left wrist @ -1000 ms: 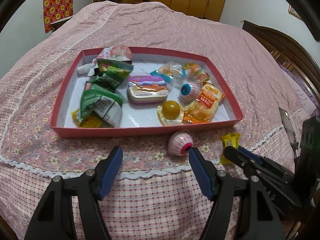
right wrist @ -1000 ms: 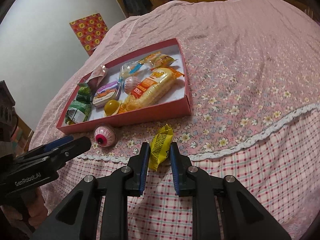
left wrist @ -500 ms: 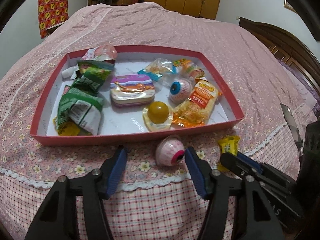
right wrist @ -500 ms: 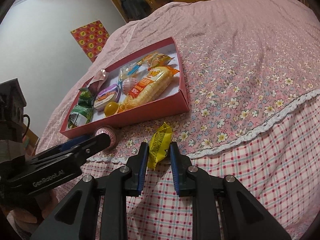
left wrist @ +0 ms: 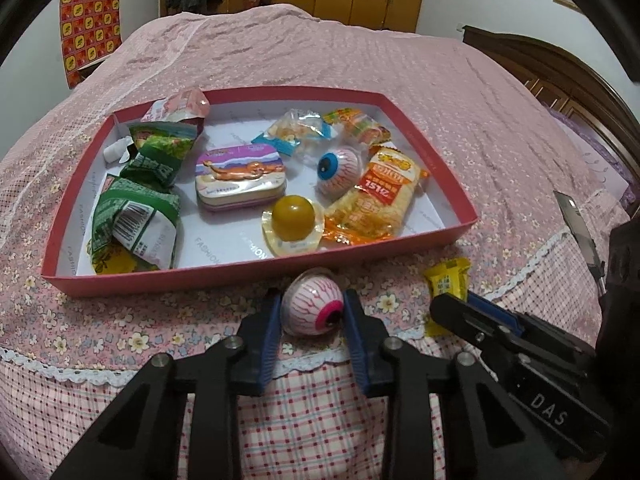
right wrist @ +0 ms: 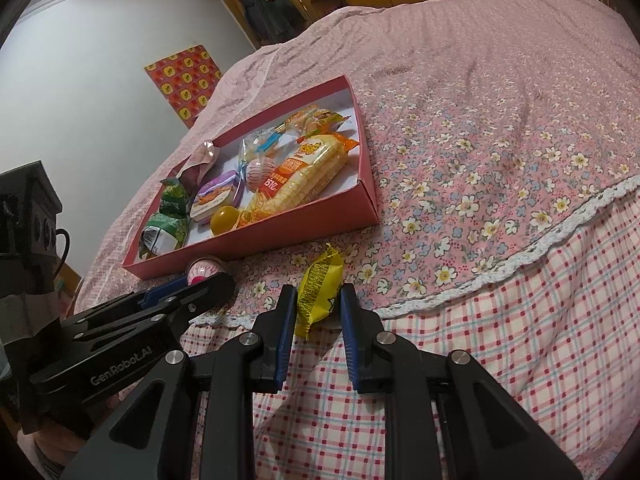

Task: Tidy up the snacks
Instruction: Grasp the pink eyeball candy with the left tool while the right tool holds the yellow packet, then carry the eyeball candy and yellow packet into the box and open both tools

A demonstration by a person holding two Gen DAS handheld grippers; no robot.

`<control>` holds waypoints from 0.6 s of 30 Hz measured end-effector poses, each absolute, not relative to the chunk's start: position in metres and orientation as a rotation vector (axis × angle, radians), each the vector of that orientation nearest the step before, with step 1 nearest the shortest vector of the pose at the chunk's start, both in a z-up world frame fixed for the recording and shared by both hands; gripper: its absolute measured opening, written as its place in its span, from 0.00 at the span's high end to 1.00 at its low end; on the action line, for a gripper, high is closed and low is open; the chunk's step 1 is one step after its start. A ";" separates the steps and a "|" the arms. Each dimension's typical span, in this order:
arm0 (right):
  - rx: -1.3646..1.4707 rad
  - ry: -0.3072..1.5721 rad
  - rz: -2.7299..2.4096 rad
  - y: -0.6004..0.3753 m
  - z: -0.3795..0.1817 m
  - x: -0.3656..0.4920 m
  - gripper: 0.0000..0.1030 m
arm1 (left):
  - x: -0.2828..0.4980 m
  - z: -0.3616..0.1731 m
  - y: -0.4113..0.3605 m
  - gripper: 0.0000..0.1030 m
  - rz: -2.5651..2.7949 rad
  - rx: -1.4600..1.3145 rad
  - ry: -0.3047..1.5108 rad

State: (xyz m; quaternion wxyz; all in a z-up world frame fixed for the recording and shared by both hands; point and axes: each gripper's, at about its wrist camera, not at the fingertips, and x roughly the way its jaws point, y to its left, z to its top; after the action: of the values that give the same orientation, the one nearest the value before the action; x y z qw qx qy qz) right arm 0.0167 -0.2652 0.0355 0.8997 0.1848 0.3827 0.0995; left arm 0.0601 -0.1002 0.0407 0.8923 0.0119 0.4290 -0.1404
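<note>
Left wrist view: left gripper [left wrist: 311, 310] hovering over the near edge of the bed [left wrist: 460, 92], jaws having just been closing and now pressing on both sides of the pink eyeball candy [left wrist: 312, 306], lying on the flowered cover just in front of the red tray [left wrist: 434, 156]. Sitting inside the tray: green packets [left wrist: 134, 222] at left, a small tin [left wrist: 240, 178] in the middle, a yellow ball candy [left wrist: 293, 218] near the front wall, a blue eyeball candy [left wrist: 338, 168] behind it, an orange cracker pack [left wrist: 374, 200] at right. Showing at lower right: right gripper [left wrist: 472, 316], jaws drawn narrow around the yellow packet [left wrist: 447, 280], lying on the cover right of the eyeball candy.

Right wrist view: right gripper [right wrist: 319, 306] gripping the yellow packet [right wrist: 320, 286] between both blue pads, packet standing upright at the bed's near edge, near and slightly right of the tray [right wrist: 366, 184]. Reaching in from the left: left gripper [right wrist: 208, 280], pink eyeball candy [right wrist: 203, 270] peeking just past its tip, touching close to the tray's front wall.
</note>
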 end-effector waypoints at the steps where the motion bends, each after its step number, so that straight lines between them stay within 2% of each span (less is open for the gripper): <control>1: 0.381 0.791 0.206 -0.265 0.035 0.017 0.79 | 0.060 0.041 -0.099 0.69 -0.294 0.024 0.890; 18: 0.328 0.759 0.195 -0.248 0.048 0.015 0.82 | 0.043 0.067 -0.074 0.69 -0.283 -0.030 0.847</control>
State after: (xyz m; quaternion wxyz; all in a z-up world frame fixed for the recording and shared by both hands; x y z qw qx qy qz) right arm 0.0154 -0.2480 0.0479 0.9112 0.1591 0.3681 0.0944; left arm 0.0430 -0.0736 0.0675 0.9018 -0.0145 0.4096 -0.1369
